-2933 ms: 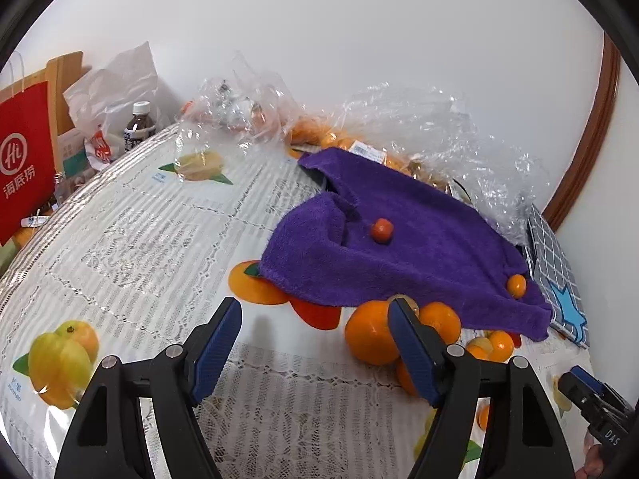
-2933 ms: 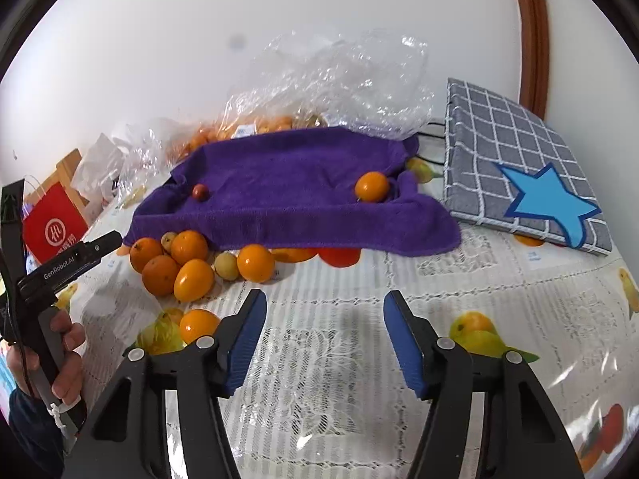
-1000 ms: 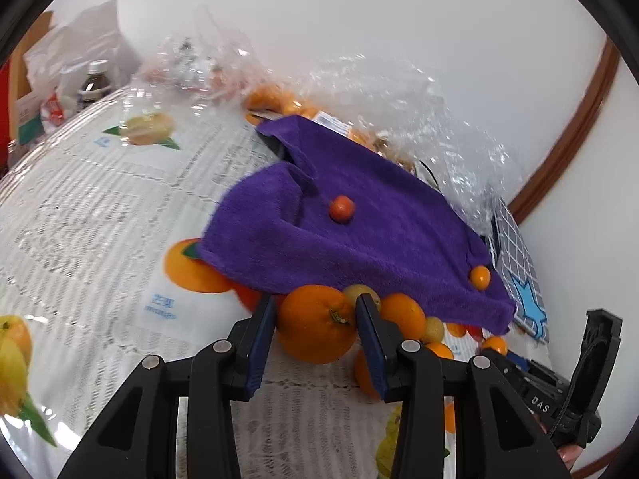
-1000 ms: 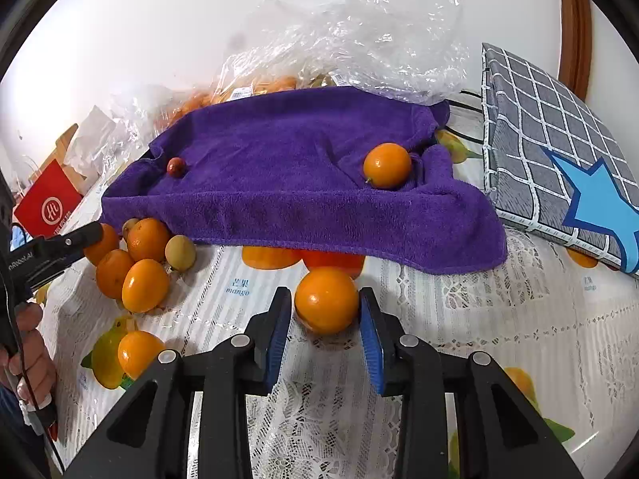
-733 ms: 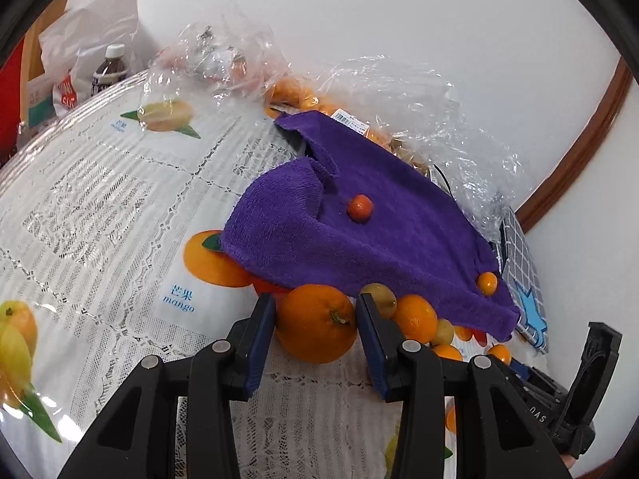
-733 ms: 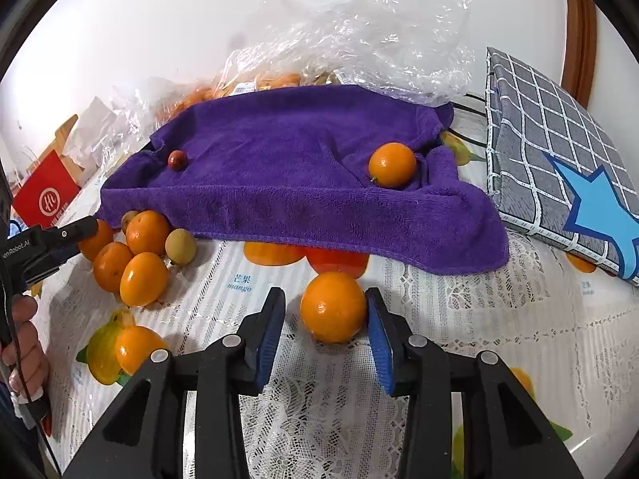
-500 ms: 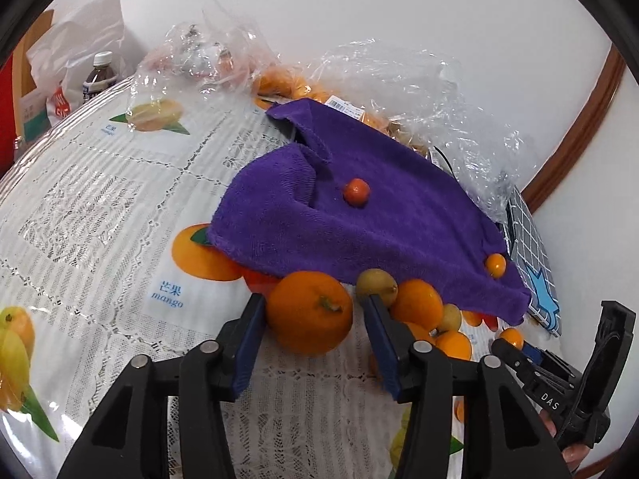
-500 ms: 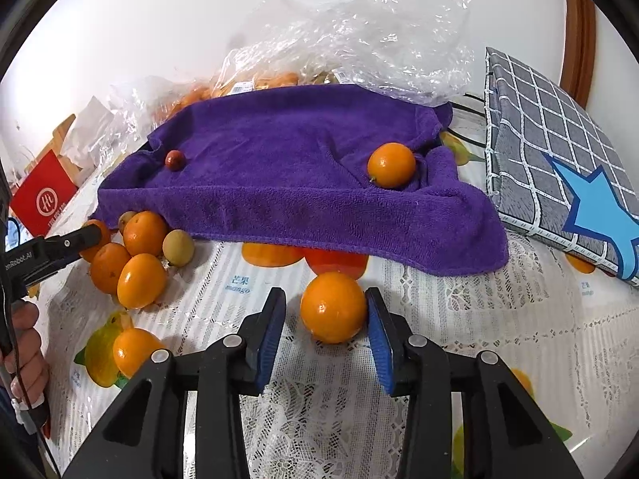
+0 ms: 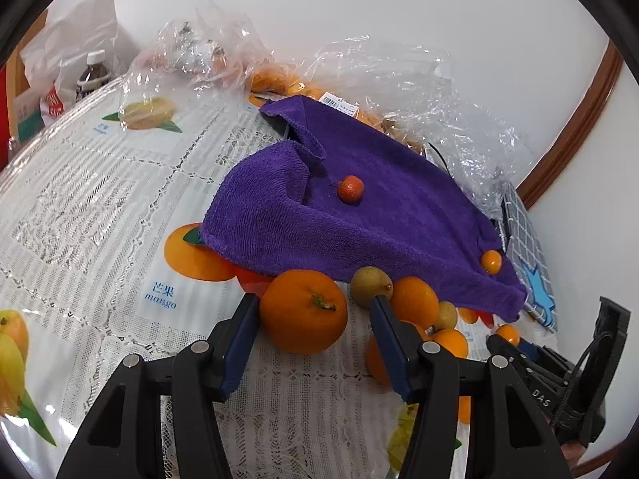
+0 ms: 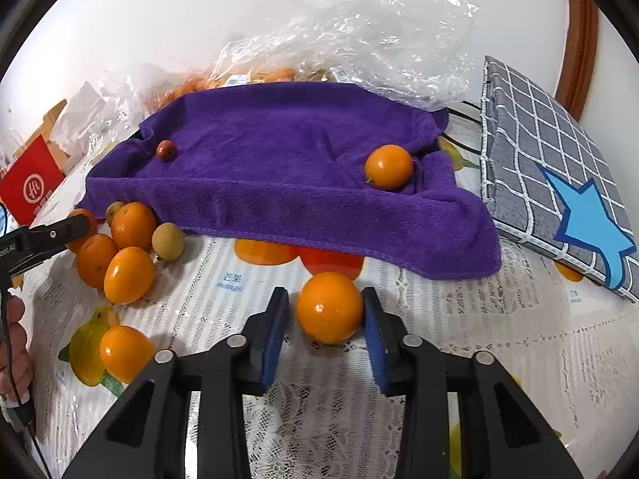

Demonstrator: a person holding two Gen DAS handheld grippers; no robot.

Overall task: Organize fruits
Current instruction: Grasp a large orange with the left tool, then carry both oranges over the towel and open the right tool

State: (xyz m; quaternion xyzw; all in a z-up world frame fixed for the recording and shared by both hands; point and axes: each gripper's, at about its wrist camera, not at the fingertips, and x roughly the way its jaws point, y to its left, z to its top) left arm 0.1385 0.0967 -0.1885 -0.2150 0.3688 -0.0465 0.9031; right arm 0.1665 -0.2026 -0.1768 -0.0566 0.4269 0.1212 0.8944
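Note:
My left gripper (image 9: 313,301) is low on the lace tablecloth, its jaws opening around a large orange with a stem (image 9: 303,313). The left pad is at the fruit's side and the right pad stands clear of it. My right gripper (image 10: 324,293) is closing its jaws on a small smooth orange (image 10: 329,307), which sits between the pads on the cloth. Behind both lies a purple towel (image 10: 287,159) with a small red fruit (image 10: 165,149) and one orange (image 10: 388,167) on it. Several oranges and a pale fruit (image 10: 127,263) lie by the towel's left edge.
Crumpled clear plastic bags with fruit (image 10: 351,36) line the wall behind the towel. A grey checked pad with a blue star (image 10: 559,183) lies to the right. A red paper bag (image 10: 30,187) and a bottle (image 9: 94,74) stand at the far left.
Both grippers came down from a wide-open stance, each around one orange. Over the last second the left jaws spread away from the large orange. The right jaws widened a little, then narrowed.

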